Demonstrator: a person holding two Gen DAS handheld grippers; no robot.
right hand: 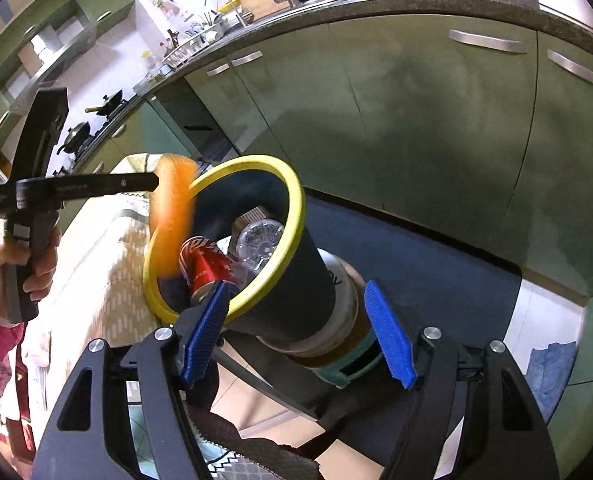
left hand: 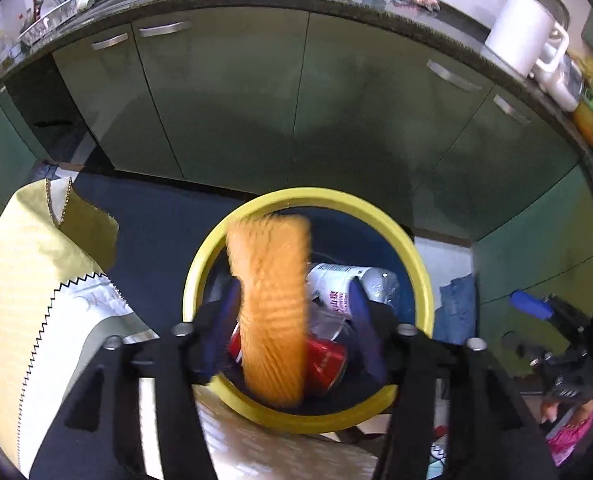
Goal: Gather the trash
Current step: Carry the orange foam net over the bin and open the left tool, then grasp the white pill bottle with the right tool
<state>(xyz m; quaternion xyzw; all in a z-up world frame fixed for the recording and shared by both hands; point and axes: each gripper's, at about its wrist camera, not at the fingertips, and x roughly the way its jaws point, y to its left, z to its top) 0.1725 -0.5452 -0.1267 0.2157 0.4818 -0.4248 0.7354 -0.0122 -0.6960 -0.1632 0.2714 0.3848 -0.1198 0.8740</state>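
A dark bin with a yellow rim (left hand: 412, 248) (right hand: 296, 216) stands tilted by the table edge. Inside lie a red can (left hand: 328, 360) (right hand: 204, 268) and a clear plastic bottle (left hand: 348, 284) (right hand: 258, 240). A blurred orange sponge-like piece (left hand: 272, 304) (right hand: 172, 216) hangs over the bin mouth, free between the open fingers of my left gripper (left hand: 296, 320). My left gripper also shows in the right wrist view (right hand: 152, 182), above the bin rim. My right gripper (right hand: 296, 332) is open around the bin's lower body, its blue pads (right hand: 388, 336) apart from it.
Green kitchen cabinets (left hand: 232, 100) and a dark counter (right hand: 416, 4) stand behind. A table with a yellow-white cloth (left hand: 28, 264) lies left. A white kettle (left hand: 524, 32) sits on the counter. A blue mat (right hand: 416, 256) covers the floor.
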